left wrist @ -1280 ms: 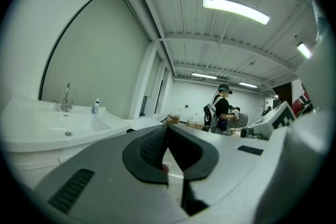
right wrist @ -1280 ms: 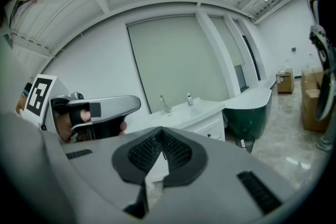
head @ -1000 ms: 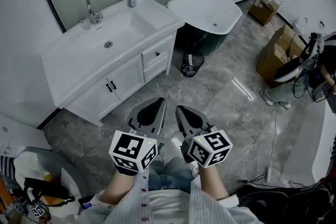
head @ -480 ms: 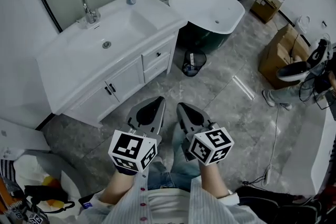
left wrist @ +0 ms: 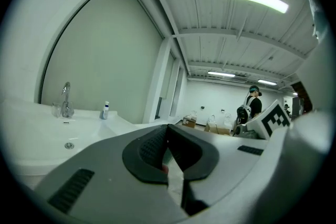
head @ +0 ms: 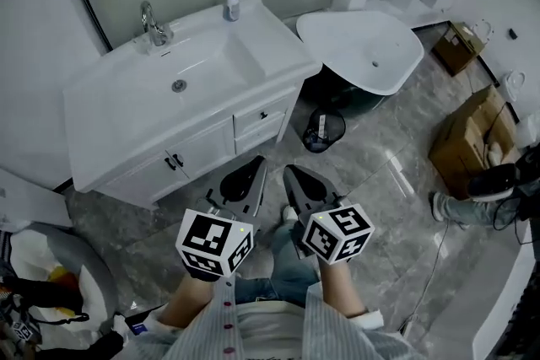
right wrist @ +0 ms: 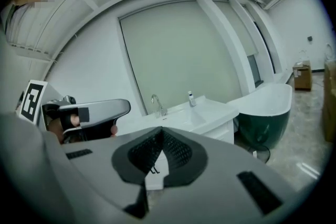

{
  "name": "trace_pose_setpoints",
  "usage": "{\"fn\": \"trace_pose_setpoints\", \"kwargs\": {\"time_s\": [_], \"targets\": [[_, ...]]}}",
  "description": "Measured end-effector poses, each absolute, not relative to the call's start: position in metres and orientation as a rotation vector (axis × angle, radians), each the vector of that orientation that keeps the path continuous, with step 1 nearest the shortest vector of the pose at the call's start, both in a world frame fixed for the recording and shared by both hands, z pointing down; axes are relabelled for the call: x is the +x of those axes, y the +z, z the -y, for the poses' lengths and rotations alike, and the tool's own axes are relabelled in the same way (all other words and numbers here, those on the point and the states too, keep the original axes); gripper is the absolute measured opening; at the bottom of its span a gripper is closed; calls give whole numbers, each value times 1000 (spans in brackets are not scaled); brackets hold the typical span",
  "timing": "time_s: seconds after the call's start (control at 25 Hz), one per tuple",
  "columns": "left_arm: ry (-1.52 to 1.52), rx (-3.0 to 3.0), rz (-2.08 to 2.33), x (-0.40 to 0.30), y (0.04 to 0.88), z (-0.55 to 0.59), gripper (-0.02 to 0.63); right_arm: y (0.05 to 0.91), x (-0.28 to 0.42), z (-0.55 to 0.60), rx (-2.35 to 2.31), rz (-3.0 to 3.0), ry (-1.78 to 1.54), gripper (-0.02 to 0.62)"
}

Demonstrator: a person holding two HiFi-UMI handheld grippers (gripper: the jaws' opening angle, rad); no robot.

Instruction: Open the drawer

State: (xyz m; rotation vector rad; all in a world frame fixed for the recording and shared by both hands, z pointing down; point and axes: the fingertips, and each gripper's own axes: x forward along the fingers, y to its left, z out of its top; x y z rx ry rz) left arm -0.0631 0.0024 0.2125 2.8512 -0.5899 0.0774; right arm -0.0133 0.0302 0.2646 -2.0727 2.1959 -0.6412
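We stand on a grey marble-tiled floor [head: 371, 181] facing a white vanity cabinet [head: 202, 149], whose glossy white surface [head: 118, 110] has a rectangular basin sunk into it. To the cabinet's right is a white oval bathtub with a dark green outer shell [head: 363, 46], and well apart from it, at the right edge of the head view, a stack of brown cardboard boxes [head: 464, 143]. A black wire-mesh waste bin [head: 322, 129] stands on the floor between cabinet and tub, just beside the cabinet's right corner.

The task's thing is the upper drawer [head: 257, 118], one of two white drawers with small dark knobs stacked at the right end of the cabinet front, beside a pair of doors. Both drawers sit flush with the front, closed.

Our left hand-held gripper [head: 257, 163] and right hand-held gripper [head: 288, 173] are held side by side over the floor, short of the cabinet and touching nothing. In each gripper view the ribbed dark pads meet at the tips, so both have their jaws pressed together with nothing between them.

A curved chrome faucet [head: 153, 23] rises at the back of the surface, and a small white bottle with a dark cap [head: 231, 4] stands at its rear right corner.
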Motion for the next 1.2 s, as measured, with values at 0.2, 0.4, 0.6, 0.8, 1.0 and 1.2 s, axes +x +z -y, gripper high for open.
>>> {"fn": "trace_pose_setpoints", "kwargs": {"time_s": [0.2, 0.4, 0.6, 0.8, 1.0, 1.2], "targets": [[69, 2813, 712, -8, 210, 32, 17, 259, 42, 8, -1986, -2309, -652, 6], [57, 2782, 827, 39, 209, 58, 17, 255, 91, 39, -1904, -2404, -644, 6], [37, 2732, 951, 73, 211, 84, 17, 256, 130, 63, -1826, -2499, -649, 6], [29, 2683, 1066, 93, 217, 98, 17, 263, 155, 79, -1741, -2584, -661, 6], [67, 2631, 1152, 95, 229, 104, 17, 273, 166, 90, -1672, -2618, -717, 6], [92, 2588, 1192, 86, 240, 110, 17, 283, 161, 98, -1643, -2640, -752, 6]]}}
